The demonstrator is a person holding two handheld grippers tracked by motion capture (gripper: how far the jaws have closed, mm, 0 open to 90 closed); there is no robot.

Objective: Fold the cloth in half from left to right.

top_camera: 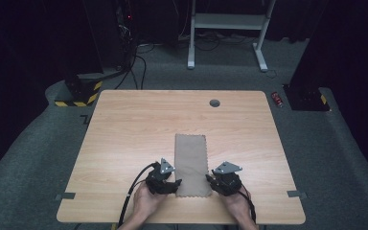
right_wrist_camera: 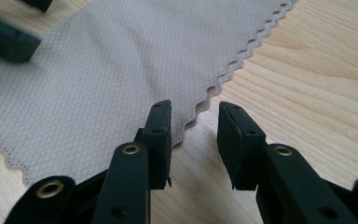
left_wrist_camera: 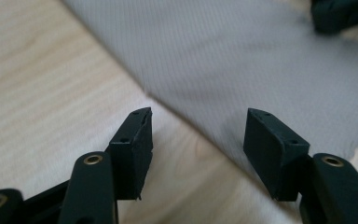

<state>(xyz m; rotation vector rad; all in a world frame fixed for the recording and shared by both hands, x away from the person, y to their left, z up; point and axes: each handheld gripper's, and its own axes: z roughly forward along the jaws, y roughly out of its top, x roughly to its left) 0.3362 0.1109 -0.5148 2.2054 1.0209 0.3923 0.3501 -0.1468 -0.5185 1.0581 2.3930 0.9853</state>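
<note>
The cloth (top_camera: 190, 164) is lying flat on the worktop (top_camera: 124, 124), its long axis running away from the person. The left tongs (top_camera: 176, 184) are standing wide apart at the cloth's near left corner, its long edge crossing the gap, unpinched. The right tongs (top_camera: 209, 179) are straddling the scalloped long edge (right_wrist_camera: 242, 53) near the near right corner, narrower but gripping nothing. Both are equally near; closing inward should pinch each corner.
</note>
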